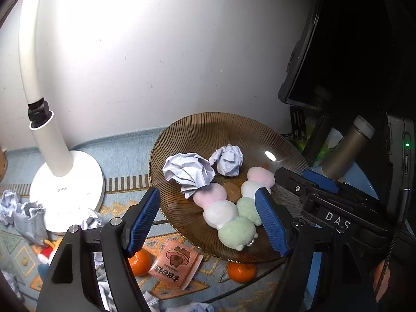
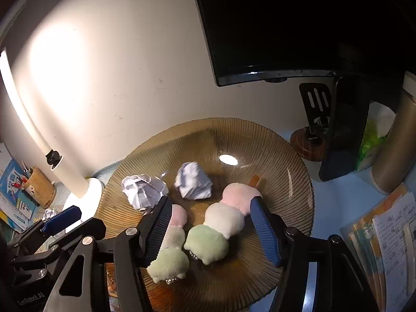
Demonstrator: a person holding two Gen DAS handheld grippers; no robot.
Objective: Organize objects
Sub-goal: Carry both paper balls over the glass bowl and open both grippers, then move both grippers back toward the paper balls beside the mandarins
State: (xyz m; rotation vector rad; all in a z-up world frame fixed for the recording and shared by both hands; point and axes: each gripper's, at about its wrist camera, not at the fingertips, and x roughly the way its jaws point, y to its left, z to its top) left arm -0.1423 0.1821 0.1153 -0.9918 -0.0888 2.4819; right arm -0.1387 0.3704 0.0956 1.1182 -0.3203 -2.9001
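A brown ribbed glass plate [image 1: 208, 122] holds two crumpled paper balls [image 1: 188, 173] [image 1: 228, 160] and two plush dango skewers, each pink, white and green. My left gripper [image 1: 208, 193] hangs open over the plate's near side, with the left skewer [image 1: 221, 213] lying loose between its blue pads. My right gripper [image 2: 211, 200] is open too and straddles the right skewer [image 2: 225, 219]. Its left finger partly hides the other skewer [image 2: 169, 262]. Neither pair of pads presses on a plush.
A white desk lamp [image 1: 67, 189] stands left of the plate. Two tangerines [image 1: 139, 261] [image 1: 241, 271], a pink snack packet [image 1: 175, 265] and more crumpled paper [image 1: 18, 208] lie on the patterned mat. A dark monitor [image 2: 299, 26], a thermos [image 2: 392, 143] and stacked papers [image 2: 390, 234] fill the right.
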